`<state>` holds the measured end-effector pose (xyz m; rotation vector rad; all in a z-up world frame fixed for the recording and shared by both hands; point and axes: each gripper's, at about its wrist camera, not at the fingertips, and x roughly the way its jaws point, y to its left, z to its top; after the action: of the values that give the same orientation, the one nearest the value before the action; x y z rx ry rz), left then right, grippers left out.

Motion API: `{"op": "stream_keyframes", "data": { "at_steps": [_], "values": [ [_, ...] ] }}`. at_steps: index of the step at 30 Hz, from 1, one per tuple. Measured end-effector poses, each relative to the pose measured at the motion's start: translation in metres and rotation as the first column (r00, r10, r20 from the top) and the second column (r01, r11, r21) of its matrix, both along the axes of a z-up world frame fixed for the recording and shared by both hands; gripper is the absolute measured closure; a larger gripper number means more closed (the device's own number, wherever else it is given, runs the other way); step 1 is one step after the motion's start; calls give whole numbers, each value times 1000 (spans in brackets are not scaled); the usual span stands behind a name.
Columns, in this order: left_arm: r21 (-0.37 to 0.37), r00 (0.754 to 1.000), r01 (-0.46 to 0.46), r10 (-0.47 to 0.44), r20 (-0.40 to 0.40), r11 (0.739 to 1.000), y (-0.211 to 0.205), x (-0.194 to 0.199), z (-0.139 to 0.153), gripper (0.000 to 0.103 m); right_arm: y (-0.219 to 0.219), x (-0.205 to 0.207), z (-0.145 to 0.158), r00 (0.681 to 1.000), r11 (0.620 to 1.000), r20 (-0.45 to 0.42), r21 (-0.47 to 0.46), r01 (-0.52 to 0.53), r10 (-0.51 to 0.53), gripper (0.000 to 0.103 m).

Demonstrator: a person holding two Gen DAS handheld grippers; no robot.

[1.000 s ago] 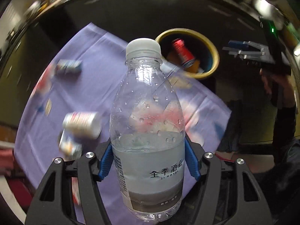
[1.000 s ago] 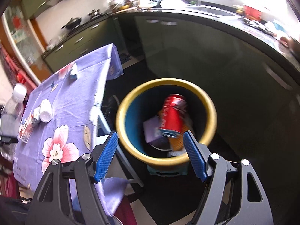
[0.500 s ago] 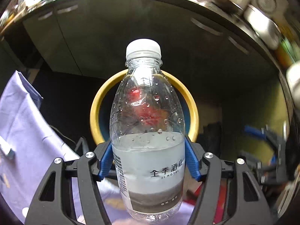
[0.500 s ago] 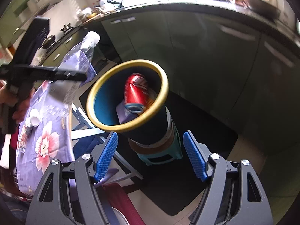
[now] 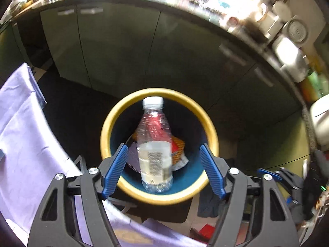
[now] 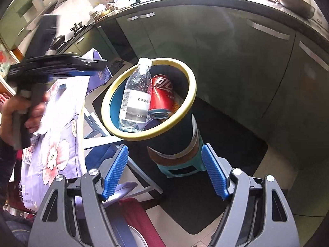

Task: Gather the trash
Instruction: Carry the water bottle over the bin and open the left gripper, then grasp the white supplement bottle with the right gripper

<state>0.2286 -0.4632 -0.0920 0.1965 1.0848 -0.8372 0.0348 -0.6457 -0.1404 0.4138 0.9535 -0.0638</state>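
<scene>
A clear water bottle (image 5: 155, 144) with a white cap is inside the yellow-rimmed bin (image 5: 107, 127), free of the pads. My left gripper (image 5: 163, 170) hangs above the bin, its jaws opening, with nothing pressed between them. In the right wrist view the bottle (image 6: 136, 98) leans against a red can (image 6: 163, 94) in the bin (image 6: 190, 100). My right gripper (image 6: 165, 173) stands open and empty, lower than the bin's mouth and nearer to me. The left gripper (image 6: 57, 65) shows blurred at the left, held by a hand (image 6: 12, 111).
The bin stands on a teal stool (image 6: 181, 168) over a dark mat. A purple floral cloth (image 6: 61, 123) covers the table at left. Dark green cabinets (image 6: 226, 51) curve behind. A red seat (image 6: 141, 222) lies below the right gripper. Wrappers (image 5: 177, 146) lie in the bin.
The left gripper swung from the table over the bin, then let go of the bottle, which dropped into the bin. The right gripper drew back from above the bin's mouth.
</scene>
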Motion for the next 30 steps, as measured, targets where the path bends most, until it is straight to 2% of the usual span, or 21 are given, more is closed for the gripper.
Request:
{"op": "stream_keyframes", "data": {
  "at_steps": [5,10,13,16,18,20,21,23,24,25,26,29,30],
  "values": [
    [-153,995,-42,55,87,987,73,-28,40,22,10,5,0,1000,1000,3,6,-19,19,29],
    [-267,977,-125,165,133,956,159,-49,53,19,30,21,6,998,998,1,-7,-64,64,29],
    [-319,954,-213,268,137,923,227,-58,52,15,55,41,15,993,993,7,-21,-120,120,29],
    [-325,906,-319,387,173,891,290,-71,49,13,93,67,28,977,977,28,-21,-212,212,29],
    [-307,866,-391,460,198,868,327,-79,47,13,126,87,36,954,955,46,-15,-297,298,29],
    [-300,827,-449,519,217,842,363,-90,47,13,166,105,43,917,919,62,-10,-394,393,29],
    [-289,805,-474,542,239,832,379,-97,48,13,190,116,48,892,894,68,-12,-448,448,29],
    [-260,779,-497,558,286,828,398,-110,48,12,232,134,57,838,841,77,-20,-541,540,29],
    [-257,768,-506,566,300,823,408,-115,48,12,259,145,62,801,805,78,-33,-593,593,29],
    [-256,760,-513,572,308,819,415,-120,49,11,282,155,65,770,774,73,-52,-631,633,29],
    [-255,757,-515,573,314,819,422,-124,48,11,297,163,65,754,757,65,-63,-650,653,29],
    [-246,764,-505,561,318,827,436,-133,43,11,352,195,59,691,687,-10,-88,-721,723,31],
    [-244,767,-502,557,317,830,439,-136,41,11,363,201,56,681,675,-34,-98,-731,732,31]
  ]
}}
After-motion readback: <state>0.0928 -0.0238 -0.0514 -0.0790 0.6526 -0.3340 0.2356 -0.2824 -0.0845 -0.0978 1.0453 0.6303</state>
